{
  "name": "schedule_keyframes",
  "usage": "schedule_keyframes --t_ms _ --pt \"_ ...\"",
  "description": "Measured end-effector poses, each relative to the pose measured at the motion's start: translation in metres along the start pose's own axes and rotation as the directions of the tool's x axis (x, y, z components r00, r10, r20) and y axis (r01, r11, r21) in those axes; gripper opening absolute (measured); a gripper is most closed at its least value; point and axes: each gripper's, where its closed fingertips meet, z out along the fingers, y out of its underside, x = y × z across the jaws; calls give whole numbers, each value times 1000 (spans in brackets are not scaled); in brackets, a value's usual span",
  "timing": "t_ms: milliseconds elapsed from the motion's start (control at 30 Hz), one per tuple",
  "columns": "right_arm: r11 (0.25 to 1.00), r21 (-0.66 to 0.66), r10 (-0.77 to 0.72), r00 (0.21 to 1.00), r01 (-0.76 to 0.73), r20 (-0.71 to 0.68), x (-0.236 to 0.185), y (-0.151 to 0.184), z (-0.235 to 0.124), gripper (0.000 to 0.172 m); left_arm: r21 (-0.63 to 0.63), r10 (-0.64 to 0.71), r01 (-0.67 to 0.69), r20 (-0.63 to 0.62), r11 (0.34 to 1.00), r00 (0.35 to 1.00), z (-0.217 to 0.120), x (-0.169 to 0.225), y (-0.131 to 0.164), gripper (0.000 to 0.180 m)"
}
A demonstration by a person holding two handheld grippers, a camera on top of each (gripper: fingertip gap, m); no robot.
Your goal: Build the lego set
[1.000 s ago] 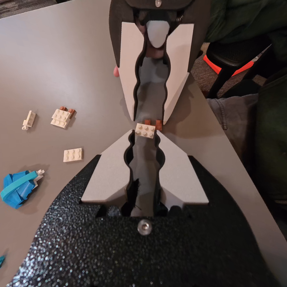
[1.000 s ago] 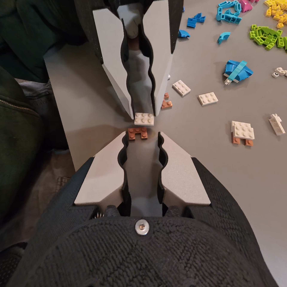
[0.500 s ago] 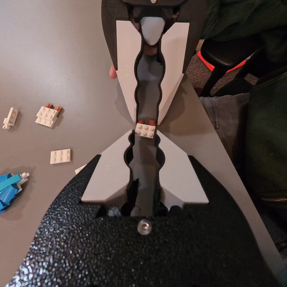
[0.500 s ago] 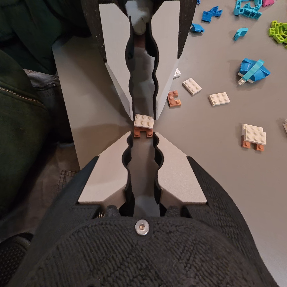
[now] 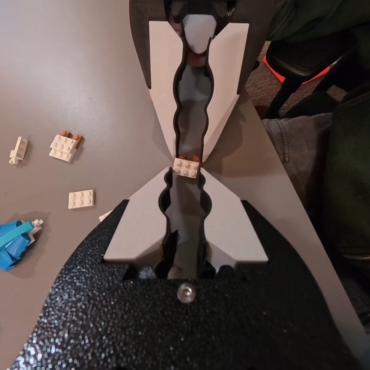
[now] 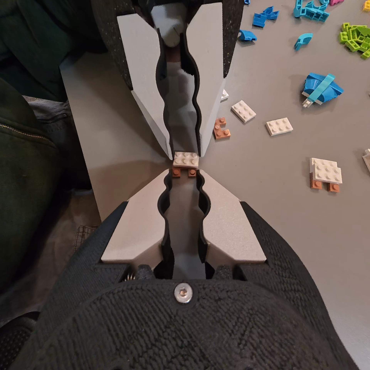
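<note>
white plate (image 5: 186, 167) sits pinched in the left gripper (image 5: 185, 170), stacked on a brown notched plate (image 6: 183, 172) clamped by the right gripper (image 6: 184, 174).

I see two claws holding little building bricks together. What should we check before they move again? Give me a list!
1. Left claw gripping the white six-stud plastic plate: ok.
2. Right claw gripping the brown notched plastic plate: ok.
3. White plate overlapping the brown one: ok.
4. Plates fully pressed together: cannot tell.
5. Bricks over the grey table, not past its edge: ok.
6. Loose brown corner plate apart from the claws: ok.
</note>
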Motion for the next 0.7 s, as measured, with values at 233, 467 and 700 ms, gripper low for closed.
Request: schedule_keyframes --t_ms 233,467,700 --pt "1000 0 3 1000 -3 -6 0 0 0 24 -15 -2 2 -3 1000 1000 0 2 1 22" --pt "1000 0 4 1000 -4 -6 0 0 0 24 -5 -27 27 -33 1000 999 1 6 0 23" --pt "1000 0 3 1000 -3 -6 0 -1 0 24 -14 -28 28 -28 1000 999 2 5 2 23"
